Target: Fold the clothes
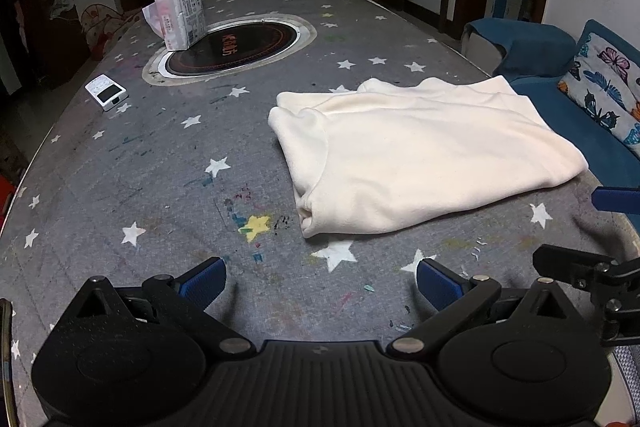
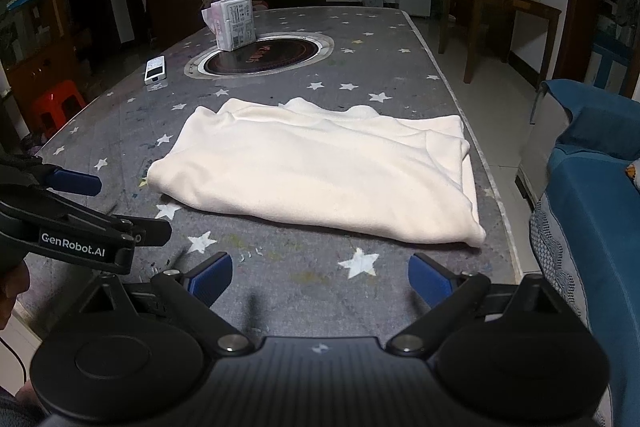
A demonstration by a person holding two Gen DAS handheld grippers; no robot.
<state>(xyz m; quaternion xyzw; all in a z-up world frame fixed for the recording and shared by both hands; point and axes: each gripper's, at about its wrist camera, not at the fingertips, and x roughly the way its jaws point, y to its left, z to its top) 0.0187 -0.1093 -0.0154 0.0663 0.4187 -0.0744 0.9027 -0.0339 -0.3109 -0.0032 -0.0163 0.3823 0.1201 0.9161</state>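
Both wrist cameras sit low at the table's (image 1: 120, 167) near end, facing down its length. My left view looks from left of the folded cream garment (image 1: 420, 155), my right view head-on; both share it.

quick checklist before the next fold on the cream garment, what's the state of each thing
1. Left tongs open and empty: ok.
2. Right tongs open and empty: ok.
3. Cream garment lies flat on the table, already folded at least once: ok.
4. Near edge of the garment free to grab, nothing on it: ok.
5. Remote and tissue pack sit apart from the garment, on its far side: ok.
6. Right side of the garment close to the table edge, overhang: cannot tell.
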